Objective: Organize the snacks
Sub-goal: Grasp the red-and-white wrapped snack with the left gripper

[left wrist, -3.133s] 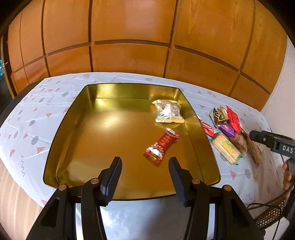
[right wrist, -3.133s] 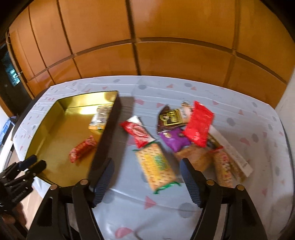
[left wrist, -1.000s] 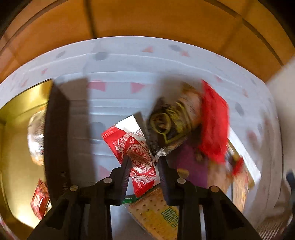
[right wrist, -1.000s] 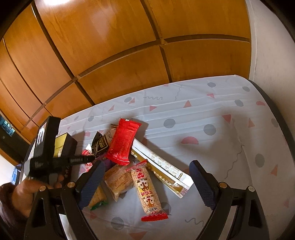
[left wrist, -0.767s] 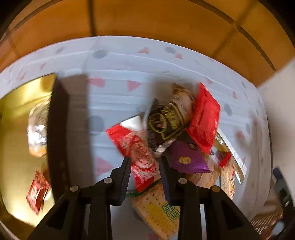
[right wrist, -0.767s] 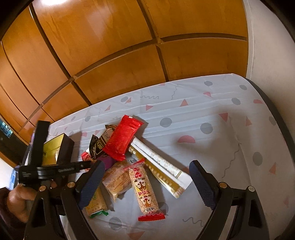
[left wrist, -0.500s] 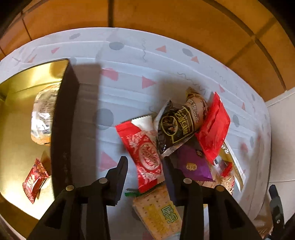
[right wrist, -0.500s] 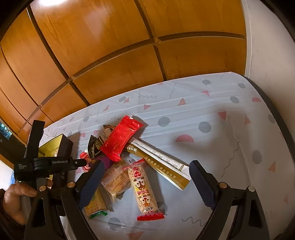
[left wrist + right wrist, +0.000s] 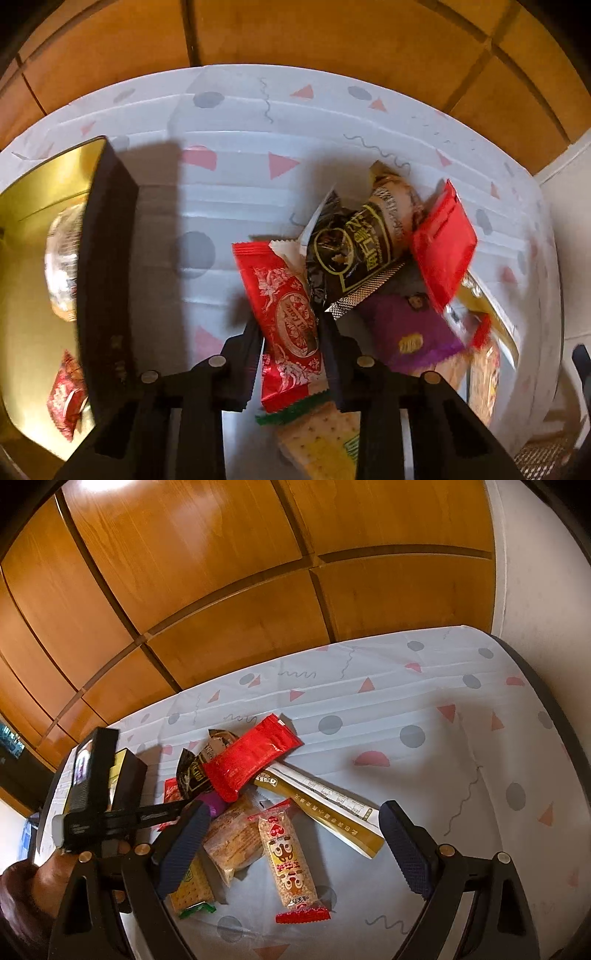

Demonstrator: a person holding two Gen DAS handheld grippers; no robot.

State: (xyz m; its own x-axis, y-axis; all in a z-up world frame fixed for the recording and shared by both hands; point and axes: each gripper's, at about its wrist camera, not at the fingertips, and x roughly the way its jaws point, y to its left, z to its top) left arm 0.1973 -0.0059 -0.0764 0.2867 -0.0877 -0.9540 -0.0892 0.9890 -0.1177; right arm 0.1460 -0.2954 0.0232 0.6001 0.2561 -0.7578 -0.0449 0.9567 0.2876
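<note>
My left gripper (image 9: 290,332) is shut on a red patterned snack packet (image 9: 286,317) and holds it over the patterned tablecloth, right of the gold tray (image 9: 26,280). The tray holds a clear-wrapped snack (image 9: 61,262) and a small red candy (image 9: 66,398). My right gripper (image 9: 291,842) is open and empty above the snack pile: a red packet (image 9: 251,757), a black-and-gold packet (image 9: 194,771), a long gold box (image 9: 325,805), a cartoon rice bar (image 9: 290,864), a brown cake (image 9: 232,842) and a cracker pack (image 9: 190,890).
The left gripper's body (image 9: 96,801) and the hand holding it show at the left of the right wrist view. A purple packet (image 9: 410,336) and cracker pack (image 9: 321,439) lie under the held snack. A wood-panelled wall (image 9: 221,572) stands behind the table.
My left gripper left the tray, moved right to the pile and closed on the red patterned packet, which is now lifted. My right gripper swung right and stays open.
</note>
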